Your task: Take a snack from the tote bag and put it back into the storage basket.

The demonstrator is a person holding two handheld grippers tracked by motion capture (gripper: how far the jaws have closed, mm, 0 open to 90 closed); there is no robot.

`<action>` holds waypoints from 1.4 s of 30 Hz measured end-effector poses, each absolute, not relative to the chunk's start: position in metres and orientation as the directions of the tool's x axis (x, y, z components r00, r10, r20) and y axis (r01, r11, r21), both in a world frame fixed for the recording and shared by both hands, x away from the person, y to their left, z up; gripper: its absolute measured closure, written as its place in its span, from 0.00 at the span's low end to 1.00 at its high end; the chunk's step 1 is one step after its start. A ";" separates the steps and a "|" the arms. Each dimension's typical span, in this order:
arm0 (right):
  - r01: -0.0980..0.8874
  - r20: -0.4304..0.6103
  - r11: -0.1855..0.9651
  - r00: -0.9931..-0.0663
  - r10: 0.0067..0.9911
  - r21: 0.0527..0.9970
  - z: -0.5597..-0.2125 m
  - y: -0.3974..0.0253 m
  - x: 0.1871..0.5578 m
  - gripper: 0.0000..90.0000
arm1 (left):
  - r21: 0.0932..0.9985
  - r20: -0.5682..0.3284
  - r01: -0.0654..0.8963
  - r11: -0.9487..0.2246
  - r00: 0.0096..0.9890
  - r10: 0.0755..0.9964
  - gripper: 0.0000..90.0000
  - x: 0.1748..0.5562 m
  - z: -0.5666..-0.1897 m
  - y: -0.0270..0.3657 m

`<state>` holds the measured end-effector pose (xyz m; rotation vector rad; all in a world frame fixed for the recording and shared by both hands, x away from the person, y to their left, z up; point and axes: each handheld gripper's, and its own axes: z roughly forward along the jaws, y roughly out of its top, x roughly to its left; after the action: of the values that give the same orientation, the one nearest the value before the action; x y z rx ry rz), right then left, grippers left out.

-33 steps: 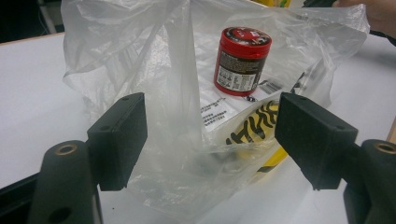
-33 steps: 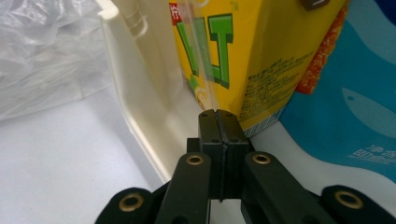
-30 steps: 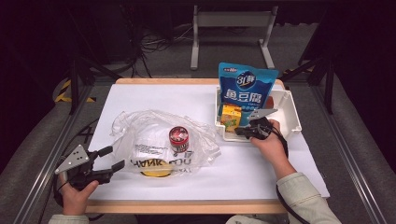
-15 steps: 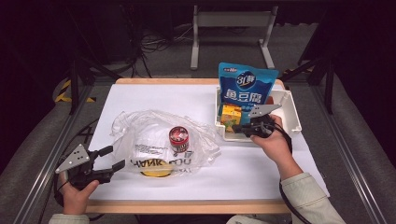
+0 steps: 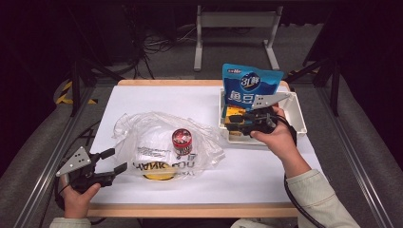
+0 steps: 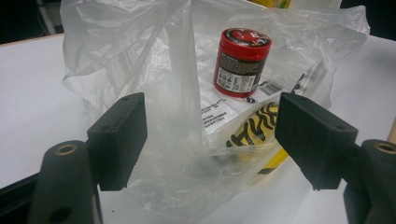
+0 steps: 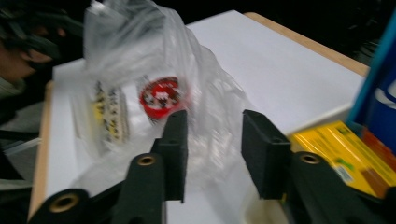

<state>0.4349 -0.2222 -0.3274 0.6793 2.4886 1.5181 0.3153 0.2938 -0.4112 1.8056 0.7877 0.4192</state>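
The middle of the desk (image 5: pixel 142 97) is taken up by a crumpled clear plastic bag (image 5: pixel 142 135), on which a red-lidded jar (image 5: pixel 181 141) stands upright, so a low pass across is blocked there. Bare surface is left along the far edge and at the near right. The right edge is closed off by the white bin (image 5: pixel 298 114) and the upright blue pouch (image 5: pixel 251 85).

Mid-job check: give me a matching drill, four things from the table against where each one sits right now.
Things:
1. red can
2. blue pouch
3. yellow box
4. left gripper

Places:
A. standing upright in the white bin
B. lying low in the bin, beside the right gripper
C. upright inside the clear plastic bag
D. open at the table's near left corner

Pairs: 1-C, 2-A, 3-B, 4-D
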 end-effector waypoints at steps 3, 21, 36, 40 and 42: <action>0.286 0.115 0.365 -0.898 0.425 0.886 -0.322 -0.215 0.434 0.57 | 0.927 -0.082 0.309 -0.214 0.721 0.688 0.29 0.316 -0.411 0.294; 0.245 0.113 0.315 -0.916 0.384 0.917 -0.319 -0.159 0.425 0.37 | 0.926 -0.083 0.309 -0.217 0.726 0.683 0.29 0.318 -0.411 0.293; 0.231 0.081 0.359 -0.919 0.386 0.904 -0.332 -0.116 0.422 0.30 | 0.925 -0.087 0.313 -0.214 0.724 0.684 0.29 0.317 -0.412 0.293; 0.222 0.076 0.364 -0.924 0.375 0.905 -0.339 -0.108 0.421 0.27 | 0.926 -0.079 0.307 -0.221 0.728 0.681 0.29 0.318 -0.412 0.293; 0.212 0.064 0.373 -0.926 0.372 0.904 -0.342 -0.104 0.421 0.25 | 0.926 -0.080 0.307 -0.220 0.728 0.681 0.29 0.318 -0.412 0.293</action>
<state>0.4206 -0.1037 -0.3418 0.5304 2.4745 1.5940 0.3182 0.2932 -0.4116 1.8146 0.7737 0.4174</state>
